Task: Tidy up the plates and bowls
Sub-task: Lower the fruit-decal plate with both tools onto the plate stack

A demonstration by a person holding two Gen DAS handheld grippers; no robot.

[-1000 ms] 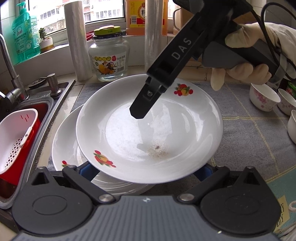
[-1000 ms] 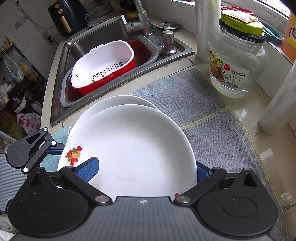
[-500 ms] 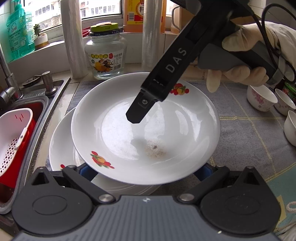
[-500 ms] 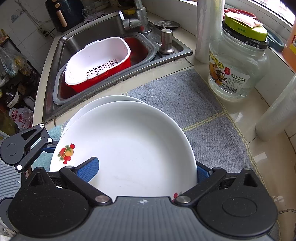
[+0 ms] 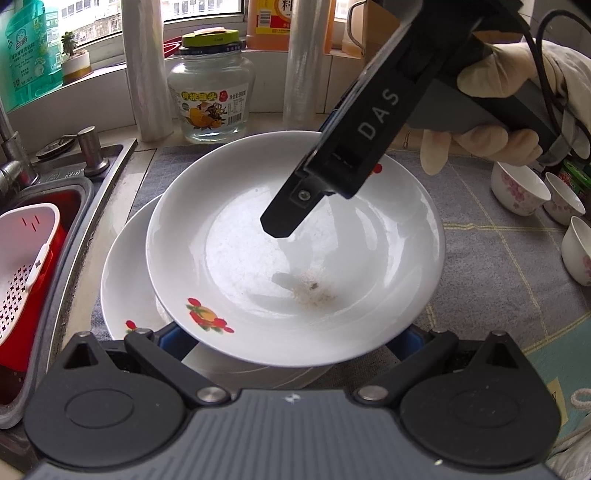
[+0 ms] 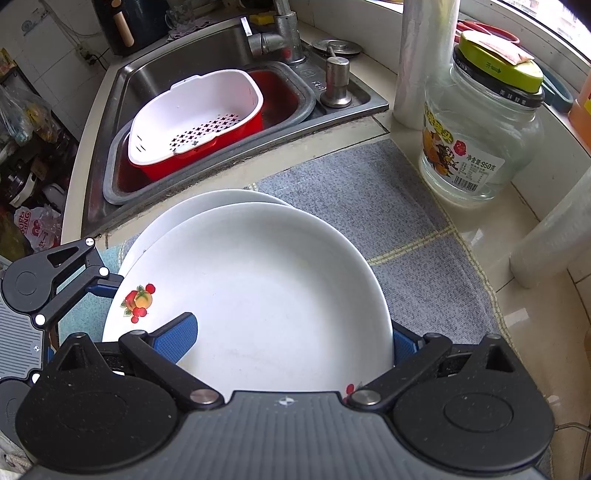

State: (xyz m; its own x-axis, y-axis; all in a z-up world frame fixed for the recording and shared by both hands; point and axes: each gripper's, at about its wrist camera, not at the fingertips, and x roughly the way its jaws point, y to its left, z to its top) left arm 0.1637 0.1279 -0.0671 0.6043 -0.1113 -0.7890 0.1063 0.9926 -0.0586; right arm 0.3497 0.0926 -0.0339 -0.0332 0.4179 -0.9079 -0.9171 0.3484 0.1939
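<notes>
So, top plate sits above a lower plate, offset toward the right and not centered on it; both are over the grey mat on the counter, beside the sink.

Left view: left gripper has blue fingers peeking out on either side under the near rim of the top plate, spread about as wide as the plate; cannot tell if they actually clamp anything. Right gripper comes in from upper right, held by a gloved hand, its tip over the plate's well. This view alone shows brown crumbs in the well, two fruit decals on the rim, and three small floral bowls at the mat's right edge.

Right view: right gripper fingers are set wide, the left pad lying over the plate's inner surface, the right one at the outer rim; contact unclear, so grip cannot be told. Crumbs don't show here. Left gripper is visible at the left edge, its blue finger going under the plate rim near a decal. Only this view shows the full sink with a white colander nested in a red basin, plus the tap.

Both views show the glass jar with green lid and a film roll behind the mat.
</notes>
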